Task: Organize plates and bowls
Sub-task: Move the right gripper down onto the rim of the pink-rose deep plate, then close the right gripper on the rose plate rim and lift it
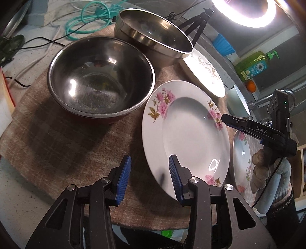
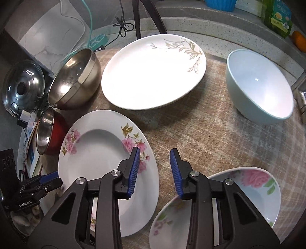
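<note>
The pink plate (image 1: pixel 183 134) is straddled at opposite rims by the parted, empty left tongs (image 1: pixel 150 178) and right tongs (image 2: pixel 155 170); if one rim is missed, it could be tipped against the steel bowl (image 1: pixel 99 78) beyond.

Ring light (image 1: pixel 246 11) over speckled counter (image 1: pixel 17 183)

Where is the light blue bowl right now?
In the right wrist view, the light blue bowl stands upper right on the cloth, right of the gold-leaf plate.
</note>
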Tool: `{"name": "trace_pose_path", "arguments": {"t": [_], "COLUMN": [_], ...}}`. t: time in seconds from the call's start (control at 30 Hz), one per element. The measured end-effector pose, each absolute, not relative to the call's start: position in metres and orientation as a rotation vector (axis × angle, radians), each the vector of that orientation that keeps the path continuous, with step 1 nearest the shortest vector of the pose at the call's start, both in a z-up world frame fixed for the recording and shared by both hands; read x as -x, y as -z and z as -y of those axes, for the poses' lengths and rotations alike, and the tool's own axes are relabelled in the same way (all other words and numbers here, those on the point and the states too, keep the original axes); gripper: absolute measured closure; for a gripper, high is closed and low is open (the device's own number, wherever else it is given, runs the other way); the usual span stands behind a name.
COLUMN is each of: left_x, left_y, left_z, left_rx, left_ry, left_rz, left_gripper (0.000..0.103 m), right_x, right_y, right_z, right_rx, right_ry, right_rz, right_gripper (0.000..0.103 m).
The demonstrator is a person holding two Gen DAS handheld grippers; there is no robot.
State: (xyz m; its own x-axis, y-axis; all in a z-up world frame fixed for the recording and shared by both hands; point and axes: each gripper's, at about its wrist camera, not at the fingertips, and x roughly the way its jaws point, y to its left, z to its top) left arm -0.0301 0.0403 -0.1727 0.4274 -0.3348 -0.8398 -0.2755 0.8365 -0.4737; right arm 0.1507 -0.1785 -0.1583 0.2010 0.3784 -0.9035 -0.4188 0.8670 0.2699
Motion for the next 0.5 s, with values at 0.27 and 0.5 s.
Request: {"name": "trace_pose_path", "arguments": {"t": [0.27, 0.5], "left_x": [0.024, 0.019], "left_y": [0.174, 0.171], "left_z": [-0.031, -0.025], "left_rx": [0.567, 0.505], "left_ry": [0.08, 0.112], "left_rz": [-1.183, -1.183], "left_gripper": [0.065, 0.072], "right_x": [-0.157, -0.156], "right_y": [0.169, 0.169], "right_z": [0.171, 0.164], "right_rx": [-0.009, -0.002], "right_ry": [-0.612, -0.6], "right_rz": [-1.294, -1.289], "right_gripper": [0.078, 0.078]}}
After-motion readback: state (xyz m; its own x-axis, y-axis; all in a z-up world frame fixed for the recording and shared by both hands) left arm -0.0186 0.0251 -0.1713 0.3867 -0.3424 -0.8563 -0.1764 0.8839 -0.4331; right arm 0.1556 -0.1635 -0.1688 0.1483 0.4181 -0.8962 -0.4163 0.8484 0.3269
